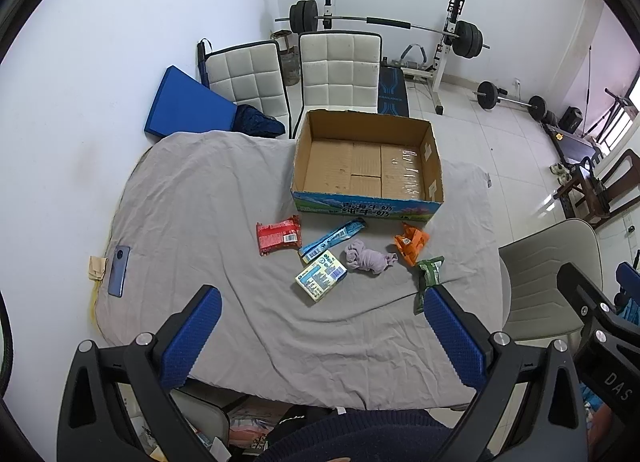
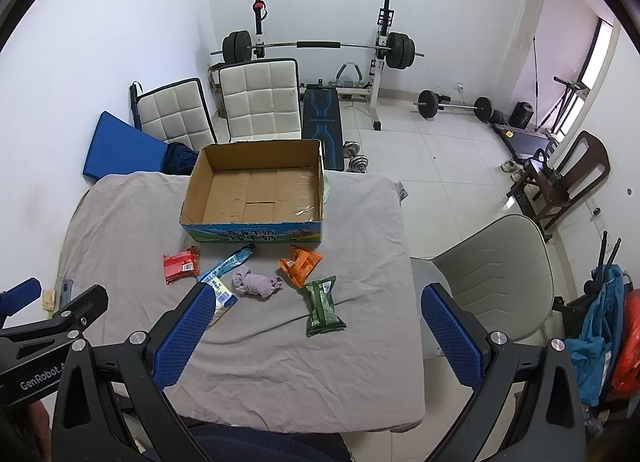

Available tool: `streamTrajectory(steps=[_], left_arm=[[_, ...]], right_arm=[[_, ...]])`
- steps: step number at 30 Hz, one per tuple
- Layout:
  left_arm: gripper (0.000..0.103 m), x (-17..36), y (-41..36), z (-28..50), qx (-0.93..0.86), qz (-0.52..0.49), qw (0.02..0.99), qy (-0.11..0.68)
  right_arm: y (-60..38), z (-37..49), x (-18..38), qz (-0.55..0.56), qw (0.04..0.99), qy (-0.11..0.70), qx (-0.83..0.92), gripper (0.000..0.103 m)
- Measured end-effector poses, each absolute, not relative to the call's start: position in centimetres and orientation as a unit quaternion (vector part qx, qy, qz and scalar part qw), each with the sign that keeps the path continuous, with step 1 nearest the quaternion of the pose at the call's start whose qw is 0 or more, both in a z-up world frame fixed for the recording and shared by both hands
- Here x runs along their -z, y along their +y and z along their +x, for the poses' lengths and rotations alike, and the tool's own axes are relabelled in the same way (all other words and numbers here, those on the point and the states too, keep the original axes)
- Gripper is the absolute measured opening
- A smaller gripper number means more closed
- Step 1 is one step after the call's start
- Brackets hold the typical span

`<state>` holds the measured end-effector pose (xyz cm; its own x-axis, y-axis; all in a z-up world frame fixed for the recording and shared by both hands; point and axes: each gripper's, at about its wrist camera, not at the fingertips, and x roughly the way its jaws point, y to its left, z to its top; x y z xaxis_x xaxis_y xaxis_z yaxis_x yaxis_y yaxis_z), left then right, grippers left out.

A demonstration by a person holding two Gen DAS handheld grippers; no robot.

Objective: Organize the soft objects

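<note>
An empty open cardboard box (image 1: 366, 198) (image 2: 252, 232) stands on the grey-covered table (image 1: 192, 198) (image 2: 360, 362). In front of it lie a red packet (image 1: 279, 235) (image 2: 181, 264), a long blue packet (image 1: 332, 240) (image 2: 228, 263), a pale yellow and blue packet (image 1: 321, 276) (image 2: 222, 296), a bunched purple cloth (image 1: 368, 258) (image 2: 256, 282), an orange packet (image 1: 411, 243) (image 2: 301, 265) and a green packet (image 1: 428, 280) (image 2: 322, 302). My left gripper (image 1: 322, 302) is open and empty, above the table's near part. My right gripper (image 2: 316, 300) is open and empty, held near the green packet.
A phone (image 1: 118, 271) lies at the table's left edge. Two white padded chairs (image 1: 338, 70) (image 2: 260, 98) stand behind the box. A grey chair (image 1: 548, 274) (image 2: 492, 274) stands right of the table. A weight bench and barbells (image 2: 320, 46) fill the far floor.
</note>
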<state>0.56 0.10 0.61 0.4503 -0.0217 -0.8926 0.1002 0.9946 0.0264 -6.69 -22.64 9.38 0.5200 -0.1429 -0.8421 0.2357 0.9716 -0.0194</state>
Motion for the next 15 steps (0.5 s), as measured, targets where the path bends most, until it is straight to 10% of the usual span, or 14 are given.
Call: streamTrajectory(steps=[15], left_arm=[[0.103, 3.1, 0.7, 5.3, 0.012, 0.047, 0.849, 0.526]], right_arm=[[-25.0, -3.6, -5.5, 0.072, 0.851, 0.506, 0.122, 0.103]])
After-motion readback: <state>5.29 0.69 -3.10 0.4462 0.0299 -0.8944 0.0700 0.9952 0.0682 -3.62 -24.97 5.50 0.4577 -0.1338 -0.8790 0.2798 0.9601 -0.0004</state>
